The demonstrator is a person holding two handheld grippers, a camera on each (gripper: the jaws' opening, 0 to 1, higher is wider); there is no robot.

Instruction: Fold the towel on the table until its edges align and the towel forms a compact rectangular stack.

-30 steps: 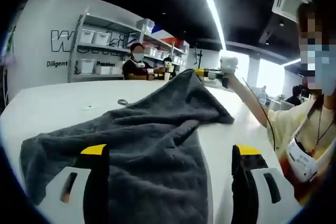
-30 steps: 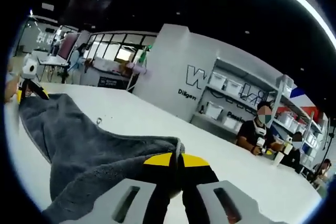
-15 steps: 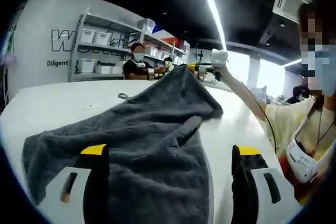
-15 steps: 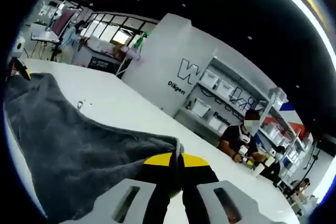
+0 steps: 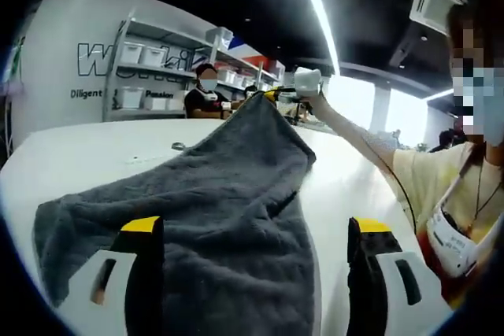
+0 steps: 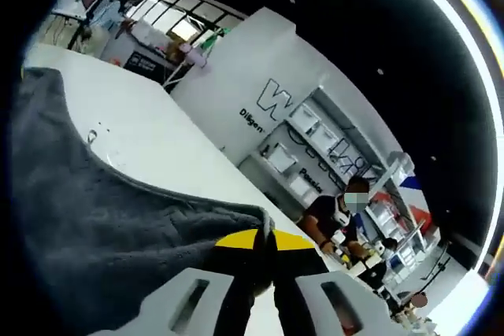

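While right hand-held gripper [image 6: 264, 243] pinches towel [image 5: 213, 218] corner aloft, left hand-held gripper [image 5: 256, 230] spread

Light: ceiling strip [image 5: 315, 7] glaring white against a dark ceiling.
Windows [image 5: 386, 108]: blowing out.
Edges: fisheye bending straight lines.
Focus: staying mostly sharp.

1 towel [image 5: 213, 202], 2 tongs [image 5: 260, 230] [image 6: 264, 240], 1 table [image 5: 87, 155]
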